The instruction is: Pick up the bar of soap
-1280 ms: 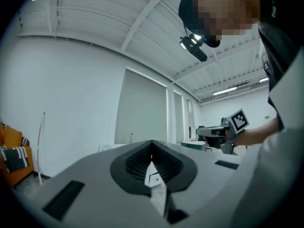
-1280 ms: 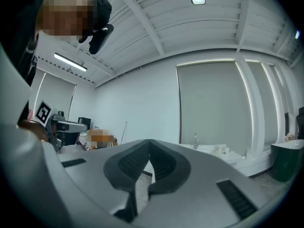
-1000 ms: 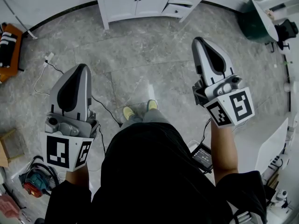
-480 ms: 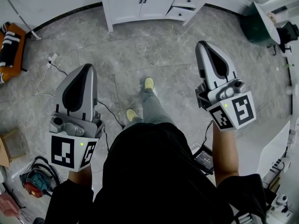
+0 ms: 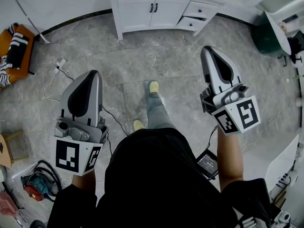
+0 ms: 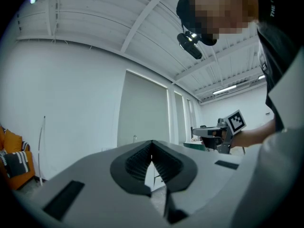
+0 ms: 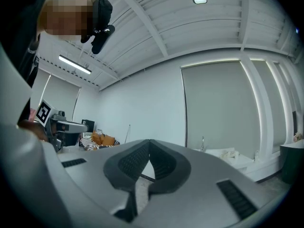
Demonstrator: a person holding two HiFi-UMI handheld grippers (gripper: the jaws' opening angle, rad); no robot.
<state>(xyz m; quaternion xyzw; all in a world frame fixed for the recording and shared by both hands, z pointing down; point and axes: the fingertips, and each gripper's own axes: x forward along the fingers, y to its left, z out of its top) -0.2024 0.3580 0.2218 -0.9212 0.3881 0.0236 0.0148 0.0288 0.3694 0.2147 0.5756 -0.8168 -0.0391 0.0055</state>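
Above the grey stone floor (image 5: pixel 142 65), the left gripper (image 5: pixel 93 73) and right gripper (image 5: pixel 208 49) are held level, side by side and well apart, both aimed toward a white cabinet (image 5: pixel 156 8). Each has its jaws closed tip to tip with nothing between them. The bar of soap cannot be made out in any view, so neither its place nor the way its long axis runs can be told. Only the head view shows the floor, the person's shoes (image 5: pixel 153 86) and a black cable (image 5: pixel 111 115). Only the gripper views show the wall (image 6: pixel 71 103), the ribbed ceiling (image 7: pixel 156 27) and a tap (image 7: pixel 203 143) by the far wall.
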